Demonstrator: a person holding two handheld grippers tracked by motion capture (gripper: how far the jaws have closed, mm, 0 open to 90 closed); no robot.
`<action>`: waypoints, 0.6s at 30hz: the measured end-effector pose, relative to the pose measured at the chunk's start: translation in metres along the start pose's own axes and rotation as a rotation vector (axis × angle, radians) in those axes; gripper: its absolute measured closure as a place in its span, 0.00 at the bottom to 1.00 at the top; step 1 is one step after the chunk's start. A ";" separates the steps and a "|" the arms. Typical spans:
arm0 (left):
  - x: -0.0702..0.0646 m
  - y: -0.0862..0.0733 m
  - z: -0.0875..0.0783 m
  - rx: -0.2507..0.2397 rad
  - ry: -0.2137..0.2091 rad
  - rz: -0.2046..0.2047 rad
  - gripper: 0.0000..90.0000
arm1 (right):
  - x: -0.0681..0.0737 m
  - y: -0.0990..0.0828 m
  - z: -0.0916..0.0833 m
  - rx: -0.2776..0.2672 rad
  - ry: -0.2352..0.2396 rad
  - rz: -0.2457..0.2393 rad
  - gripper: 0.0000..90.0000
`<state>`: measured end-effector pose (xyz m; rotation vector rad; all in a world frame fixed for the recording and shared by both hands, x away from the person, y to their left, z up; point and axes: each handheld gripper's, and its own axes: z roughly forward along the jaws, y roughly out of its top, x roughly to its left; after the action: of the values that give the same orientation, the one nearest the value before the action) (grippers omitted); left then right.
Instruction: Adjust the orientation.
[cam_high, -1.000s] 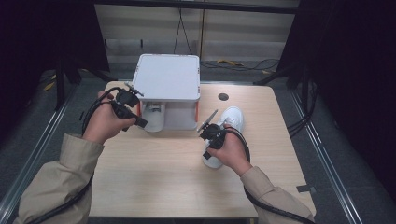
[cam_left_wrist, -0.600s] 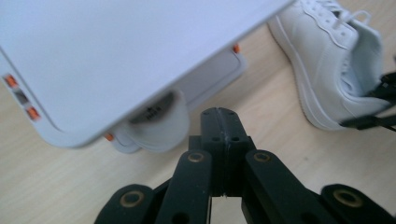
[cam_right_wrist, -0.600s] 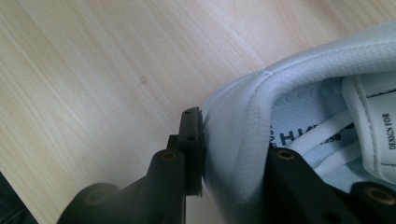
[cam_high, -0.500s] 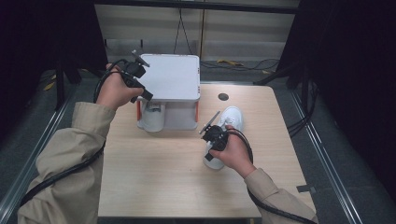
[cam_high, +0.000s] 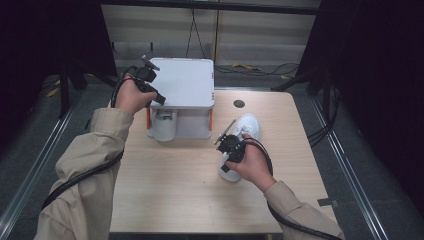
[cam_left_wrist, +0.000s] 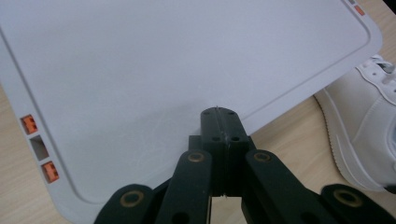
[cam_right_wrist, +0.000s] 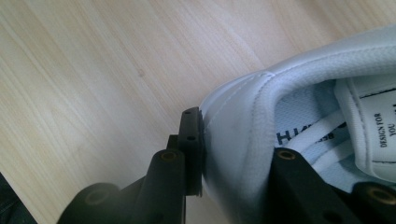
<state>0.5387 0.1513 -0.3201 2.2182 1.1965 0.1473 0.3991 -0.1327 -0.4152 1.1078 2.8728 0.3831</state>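
Over on the left, the left gripper (cam_high: 150, 82) is up above the near-left part of the white lid (cam_high: 185, 82) of the little storage box (cam_high: 182, 125), and its 2 jaws are clenched flat together with nothing between them; you can see that nicely in the left gripper view (cam_left_wrist: 219, 122), with the lid's pale top (cam_left_wrist: 163, 60) spread out under it. Another white shoe (cam_high: 164, 125) sits inside the box under the lid. Further right, the right gripper (cam_high: 231, 150) is clamped on the heel collar of the white sneaker (cam_high: 245, 130), which sits on the wooden table (cam_high: 175, 190) just right of the box. The right gripper view has the heel wall (cam_right_wrist: 238, 140) pinched between both jaws.
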 end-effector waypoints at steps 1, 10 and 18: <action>-0.001 0.001 0.000 0.007 0.002 0.001 1.00 | 0.000 -0.001 -0.001 0.005 -0.003 -0.008 0.83; -0.006 0.002 0.001 0.018 0.017 0.012 1.00 | 0.020 0.000 -0.011 0.022 -0.002 -0.074 0.82; -0.010 0.002 0.002 0.016 0.031 0.021 1.00 | 0.050 0.004 -0.018 0.021 -0.006 -0.175 0.81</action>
<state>0.5348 0.1420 -0.3188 2.2508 1.1953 0.1822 0.3619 -0.1004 -0.3944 0.8491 2.9442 0.3415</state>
